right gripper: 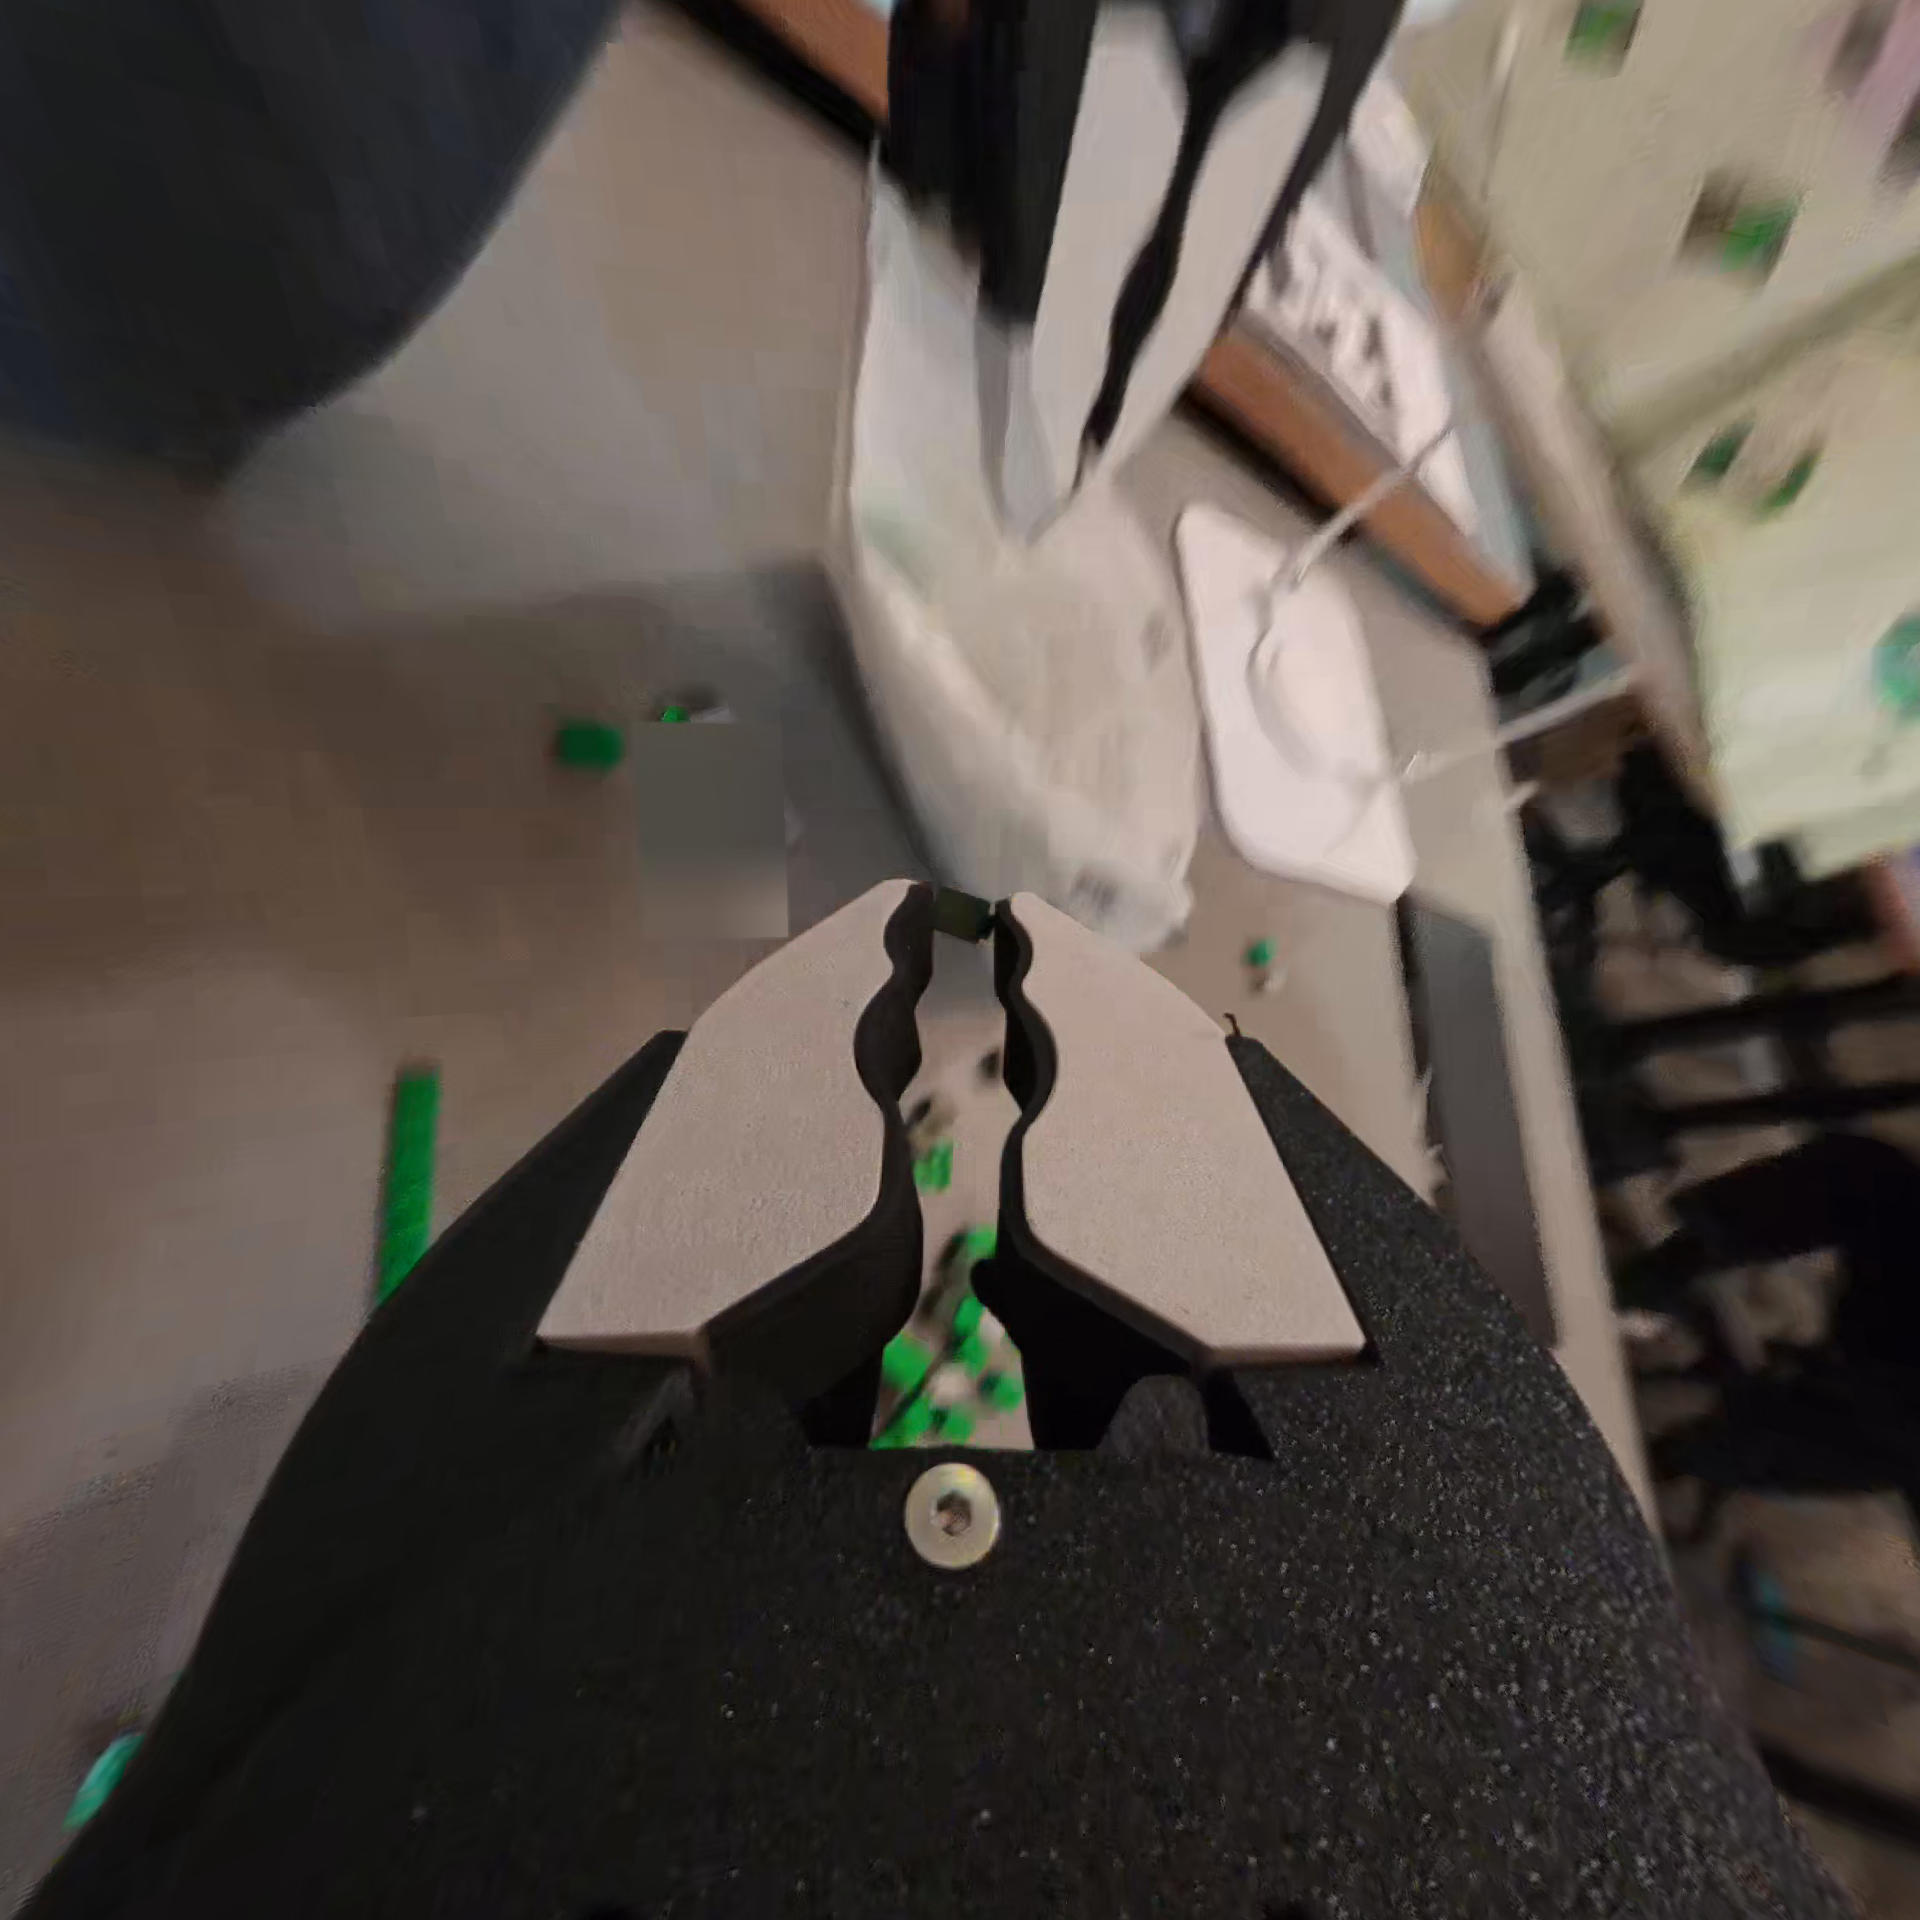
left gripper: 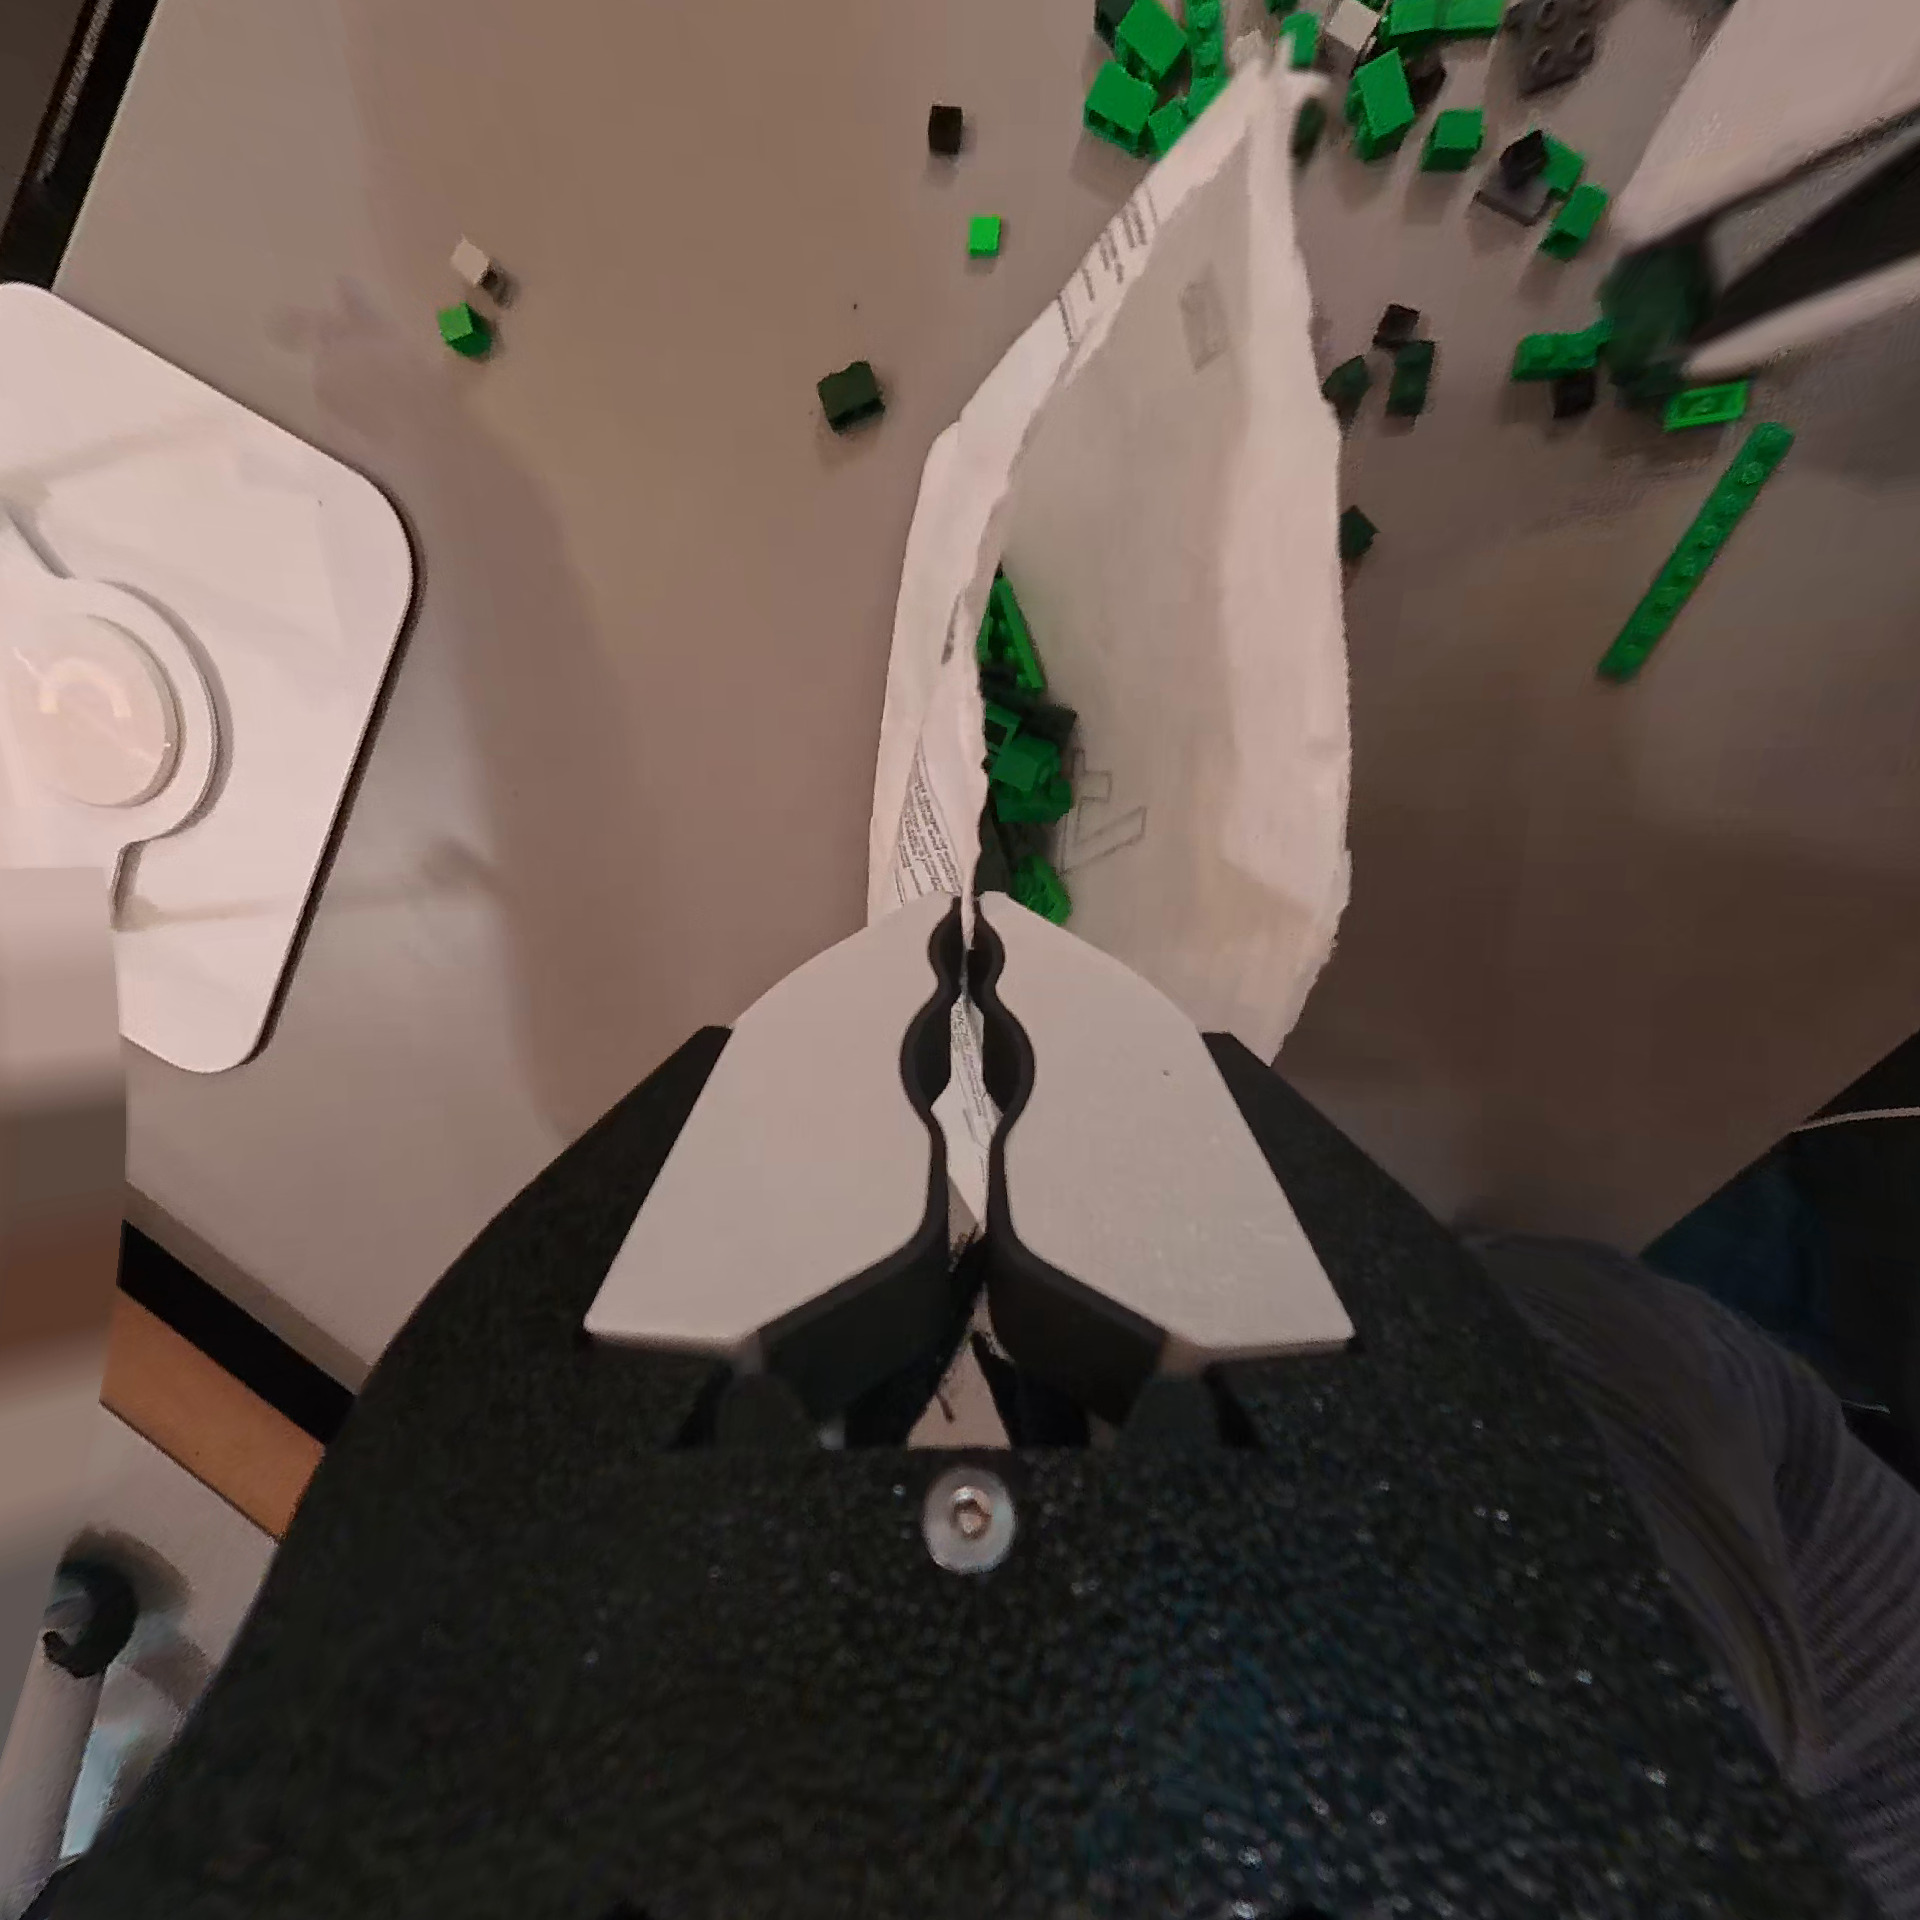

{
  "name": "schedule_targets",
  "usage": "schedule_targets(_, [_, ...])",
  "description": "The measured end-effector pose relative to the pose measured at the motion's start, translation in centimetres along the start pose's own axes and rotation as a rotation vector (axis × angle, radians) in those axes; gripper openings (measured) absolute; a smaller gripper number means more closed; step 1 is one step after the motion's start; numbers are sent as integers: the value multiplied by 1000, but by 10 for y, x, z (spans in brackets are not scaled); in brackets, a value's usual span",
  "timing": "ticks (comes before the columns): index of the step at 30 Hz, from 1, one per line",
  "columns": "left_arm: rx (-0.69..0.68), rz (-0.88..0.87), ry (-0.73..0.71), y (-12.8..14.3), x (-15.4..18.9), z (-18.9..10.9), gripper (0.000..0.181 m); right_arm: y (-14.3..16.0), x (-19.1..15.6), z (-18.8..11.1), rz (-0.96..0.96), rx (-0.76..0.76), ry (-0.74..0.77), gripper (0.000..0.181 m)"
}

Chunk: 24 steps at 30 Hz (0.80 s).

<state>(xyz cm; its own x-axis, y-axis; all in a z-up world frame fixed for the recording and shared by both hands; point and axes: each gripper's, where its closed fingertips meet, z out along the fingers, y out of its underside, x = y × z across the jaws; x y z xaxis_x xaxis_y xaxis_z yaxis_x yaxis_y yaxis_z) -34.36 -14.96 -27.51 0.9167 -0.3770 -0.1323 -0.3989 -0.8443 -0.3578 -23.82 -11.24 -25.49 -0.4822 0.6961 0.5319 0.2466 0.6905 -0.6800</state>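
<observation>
paper bag [left gripper: 1174,582]: matt white, crumpled | bricks [left gripper: 1023,748] inside bag: glossy green plastic | table [left gripper: 665,436] under bag: smooth matt grey | left gripper [left gripper: 971,925] body: rough black plastic

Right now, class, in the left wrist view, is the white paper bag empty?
No, green bricks show through the open mouth of the white paper bag, whose edge the left gripper pinches.

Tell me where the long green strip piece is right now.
In the left wrist view the long green strip lies flat on the grey table, to the right of the white paper bag, just below the scattered green bricks.
</observation>
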Motion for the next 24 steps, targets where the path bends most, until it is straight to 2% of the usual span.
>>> schedule_targets(1, [-3, 10, 1, -1, 2, 1, 0, -15, 5, 8, -43, 22, 10, 11])
schedule_targets(3, [-8, 25, 1, -3, 4, 1, 0, -28, 13, 27, -103, 4, 22, 11])
schedule_targets(5, [-11, 31, -1, -3, 5, 1, 0, -29, 21, 42, -138, -35, 38, 11])
schedule_targets(7, [-10, 34, -2, -4, 6, 0, 0, -29, 21, 51, -98, -40, 7, 20])
schedule_targets(10, [-10, 32, 1, -3, 6, 1, 0, -24, 18, 46, -51, -61, -4, 35])
schedule_targets(12, [-10, 30, 4, -3, 5, 1, 0, -20, 16, 29, -37, -61, 25, 34])
schedule_targets(14, [-9, 30, 5, -3, 6, 1, 0, -3, 2, 3, 34, -96, 4, 29])
schedule_targets(18, [-6, 31, 8, -4, 6, 1, 0, 75, -72, -36, 250, -326, -237, 24])
schedule_targets(20, [-5, 34, 9, -5, 7, 1, 0, 100, -96, -39, 295, -363, -280, 23])
schedule_targets(24, [-14, 44, 10, -6, 9, 2, 0, 112, -113, -30, 356, -364, -320, 20])
